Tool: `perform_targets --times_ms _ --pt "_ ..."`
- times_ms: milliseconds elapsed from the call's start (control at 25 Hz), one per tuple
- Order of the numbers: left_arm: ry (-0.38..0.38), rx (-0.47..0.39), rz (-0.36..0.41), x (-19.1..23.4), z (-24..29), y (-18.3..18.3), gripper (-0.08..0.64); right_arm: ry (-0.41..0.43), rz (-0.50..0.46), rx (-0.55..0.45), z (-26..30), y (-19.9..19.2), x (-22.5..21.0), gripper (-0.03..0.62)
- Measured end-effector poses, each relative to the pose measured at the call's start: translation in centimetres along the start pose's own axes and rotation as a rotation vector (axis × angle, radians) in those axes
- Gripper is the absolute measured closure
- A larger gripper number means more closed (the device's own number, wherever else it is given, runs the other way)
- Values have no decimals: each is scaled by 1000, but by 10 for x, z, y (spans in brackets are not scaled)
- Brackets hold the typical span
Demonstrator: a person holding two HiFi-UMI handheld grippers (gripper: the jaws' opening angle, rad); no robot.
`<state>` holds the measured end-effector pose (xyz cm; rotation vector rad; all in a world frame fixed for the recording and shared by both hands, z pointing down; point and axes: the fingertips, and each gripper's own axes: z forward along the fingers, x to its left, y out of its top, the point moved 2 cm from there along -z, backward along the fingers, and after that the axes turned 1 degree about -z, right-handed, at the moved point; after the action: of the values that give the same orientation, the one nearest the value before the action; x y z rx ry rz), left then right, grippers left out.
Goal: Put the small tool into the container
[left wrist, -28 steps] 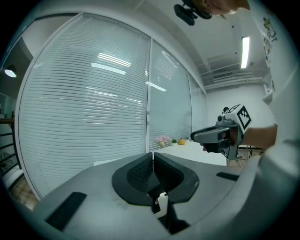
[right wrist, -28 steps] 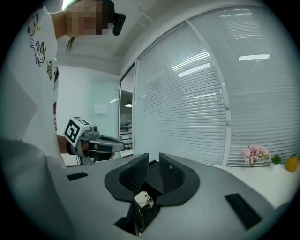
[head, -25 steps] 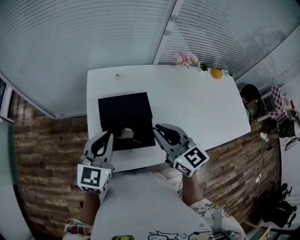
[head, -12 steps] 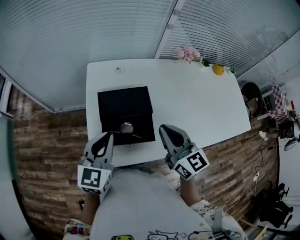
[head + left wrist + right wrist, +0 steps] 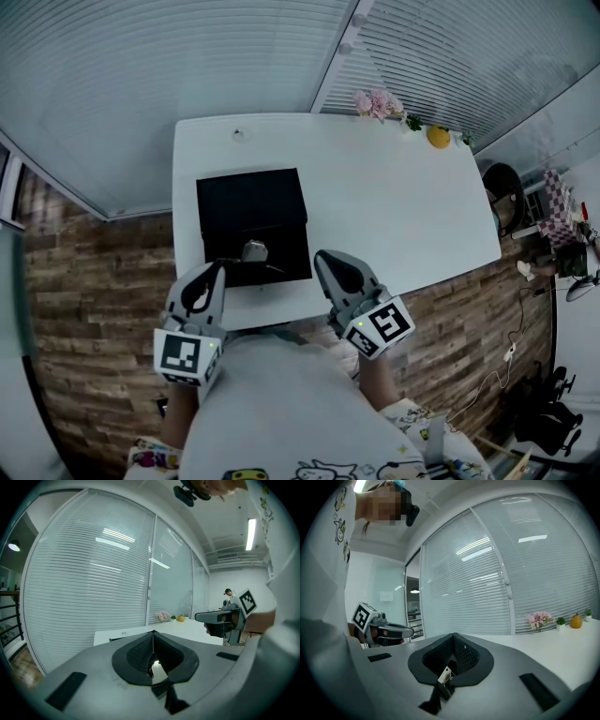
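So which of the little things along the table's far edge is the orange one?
The round fruit-like ball, between two small green plants; the flowers beside them are pink.

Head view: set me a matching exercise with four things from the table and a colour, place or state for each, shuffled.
Things:
1. container
2. small tool
3. flowers
4. right gripper

Descriptions:
A. pink, at the far edge of the table
B. black, on the table's left part
C. silvery, at the container's near side
D. jaws together, by the table's front edge

Pairs: 1-B, 2-C, 3-A, 4-D
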<state>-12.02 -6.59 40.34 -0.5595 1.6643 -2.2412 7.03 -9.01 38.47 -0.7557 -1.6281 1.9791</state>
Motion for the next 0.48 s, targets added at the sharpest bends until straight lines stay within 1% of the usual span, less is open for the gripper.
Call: perform_targets --times_ms 200,480 --pt "1 3 4 1 -2 -1 549 -5 27 1 0 -1 -1 592" --pt "3 -1 6 2 0 0 549 -22 39 -6 -1 -2 -5 592"
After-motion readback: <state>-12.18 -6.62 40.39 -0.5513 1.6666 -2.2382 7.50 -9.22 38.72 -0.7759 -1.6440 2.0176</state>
